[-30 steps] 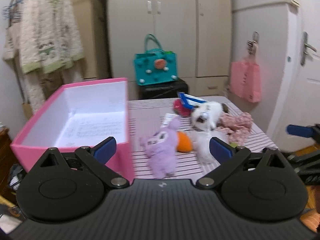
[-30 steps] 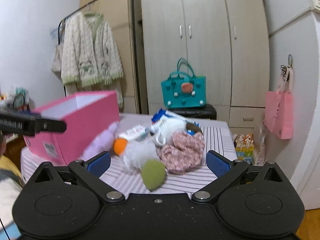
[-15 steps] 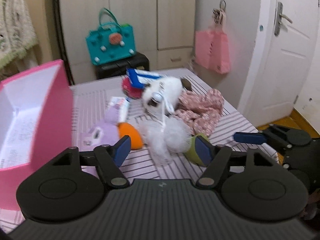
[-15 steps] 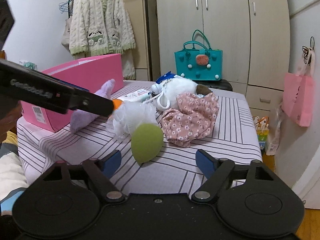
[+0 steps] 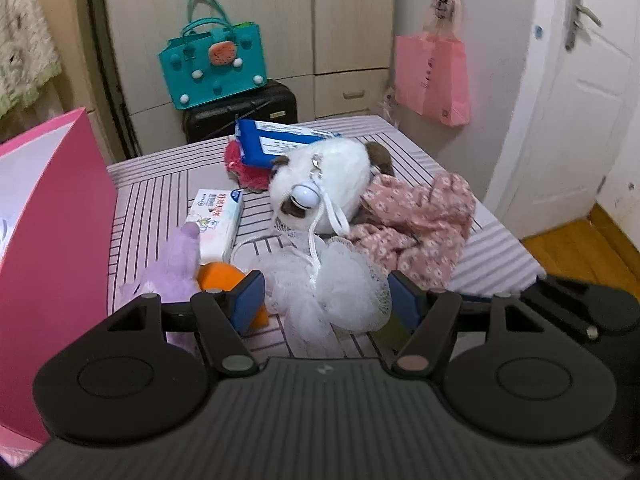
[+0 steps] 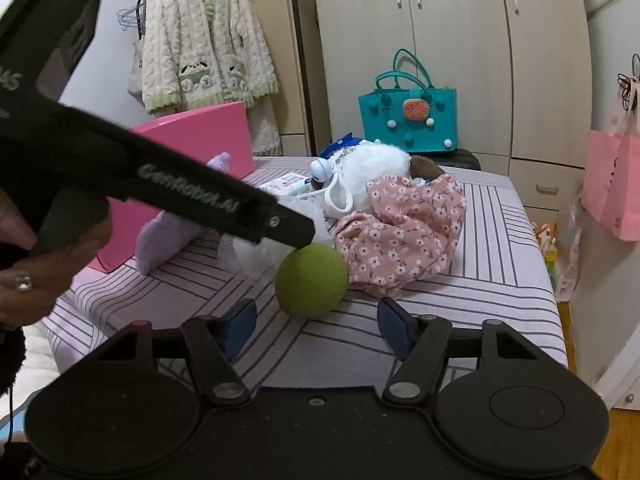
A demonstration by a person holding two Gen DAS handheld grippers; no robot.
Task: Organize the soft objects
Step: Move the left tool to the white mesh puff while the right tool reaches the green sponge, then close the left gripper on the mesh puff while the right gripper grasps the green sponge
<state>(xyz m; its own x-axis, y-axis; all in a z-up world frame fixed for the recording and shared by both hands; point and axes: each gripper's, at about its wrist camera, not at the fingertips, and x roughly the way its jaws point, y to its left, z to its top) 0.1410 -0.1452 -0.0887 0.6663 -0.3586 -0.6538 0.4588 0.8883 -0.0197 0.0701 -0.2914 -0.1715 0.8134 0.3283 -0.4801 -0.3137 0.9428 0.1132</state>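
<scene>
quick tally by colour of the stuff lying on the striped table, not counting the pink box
white: 3 - plush toy, mesh bath pouf, tissue pack
purple: 1 - plush
orange: 1 - soft piece
green: 1 - ball
pink floral: 1 - cloth
blue: 1 - packet
red: 1 - fuzzy item
total: 9

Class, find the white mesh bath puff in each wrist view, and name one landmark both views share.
Left wrist: white mesh bath puff low centre.
Right wrist: bath puff left of centre, partly hidden behind the left gripper.
Shared landmark: teal bag.
</scene>
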